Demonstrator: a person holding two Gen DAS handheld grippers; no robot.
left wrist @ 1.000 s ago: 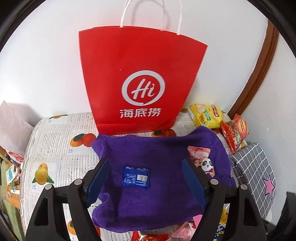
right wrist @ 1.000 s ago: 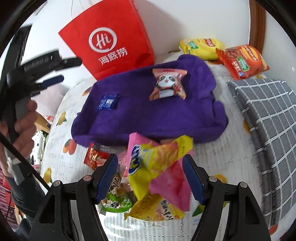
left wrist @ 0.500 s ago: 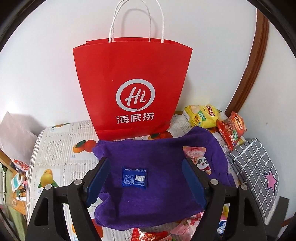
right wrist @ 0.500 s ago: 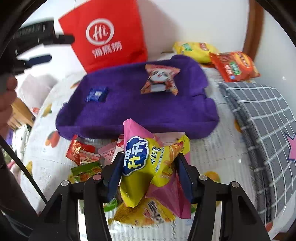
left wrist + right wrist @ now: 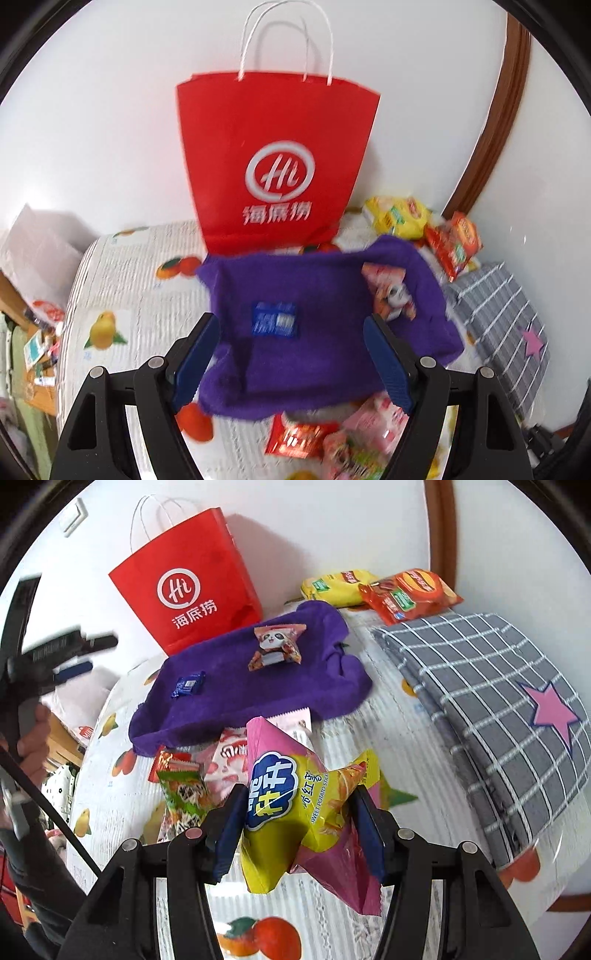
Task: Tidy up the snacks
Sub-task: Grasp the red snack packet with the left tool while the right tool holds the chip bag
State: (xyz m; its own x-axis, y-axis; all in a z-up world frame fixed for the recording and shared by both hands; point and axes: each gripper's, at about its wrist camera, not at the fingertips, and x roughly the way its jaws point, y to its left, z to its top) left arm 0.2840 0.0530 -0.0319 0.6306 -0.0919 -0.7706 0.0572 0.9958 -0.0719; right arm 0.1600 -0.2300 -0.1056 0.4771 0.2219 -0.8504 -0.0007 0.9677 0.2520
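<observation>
Grey checked cushion (image 5: 491, 686); brown door frame (image 5: 491, 122); white wall (image 5: 92, 122)

The right gripper (image 5: 297, 821) has closed on the yellow-and-pink sweet potato stick bag (image 5: 295, 805) and lifted it clear of the snack pile (image 5: 195, 771). The left gripper (image 5: 291, 354), its jaws apart, has pulled back and up from the purple towel (image 5: 321, 325), bringing the red paper bag (image 5: 277, 158) fully into its view.

My right gripper (image 5: 297, 818) has blue pads and pinches a yellow-and-pink sweet potato stick bag (image 5: 295, 805) with a blue logo. Beyond lies a purple towel (image 5: 236, 686), a red paper bag (image 5: 184, 579) — white logo — and a grey grid-checked cushion (image 5: 491, 701) with a pink star.
</observation>
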